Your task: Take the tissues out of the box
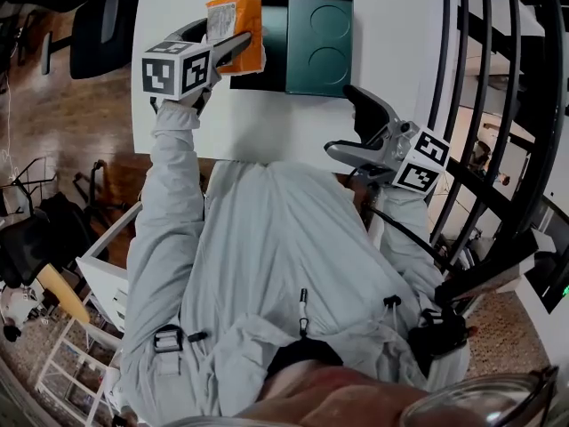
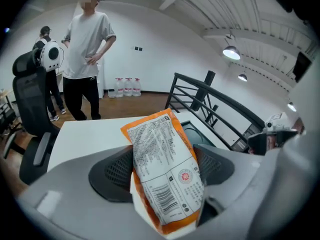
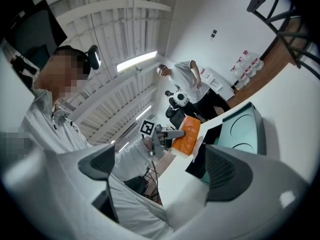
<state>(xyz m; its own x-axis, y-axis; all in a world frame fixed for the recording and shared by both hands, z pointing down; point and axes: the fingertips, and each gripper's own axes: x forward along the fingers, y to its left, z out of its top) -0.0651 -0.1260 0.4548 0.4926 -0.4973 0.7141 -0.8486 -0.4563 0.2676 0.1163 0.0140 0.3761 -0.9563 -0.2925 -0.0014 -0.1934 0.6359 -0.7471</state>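
An orange tissue pack [image 1: 236, 27] with a white printed label hangs above the white table [image 1: 267, 123], at the left end of the dark green box [image 1: 320, 43]. My left gripper [image 1: 227, 36] is shut on it. In the left gripper view the pack [image 2: 160, 149] stands wedged between both pads of the left gripper [image 2: 165, 166], and the box [image 2: 192, 134] lies behind it. My right gripper [image 1: 348, 123] hovers open at the table's near right edge with nothing between its fingers. Through the open right gripper [image 3: 160, 166] I see the pack [image 3: 186, 136] and the box [image 3: 240, 134].
A black railing [image 1: 480, 105] runs along the table's right side. An office chair [image 1: 102, 25] stands at the far left of the table. Beyond the table a person [image 2: 85, 49] stands by another chair [image 2: 30, 99]. White shelving [image 1: 89, 327] sits on the floor to my left.
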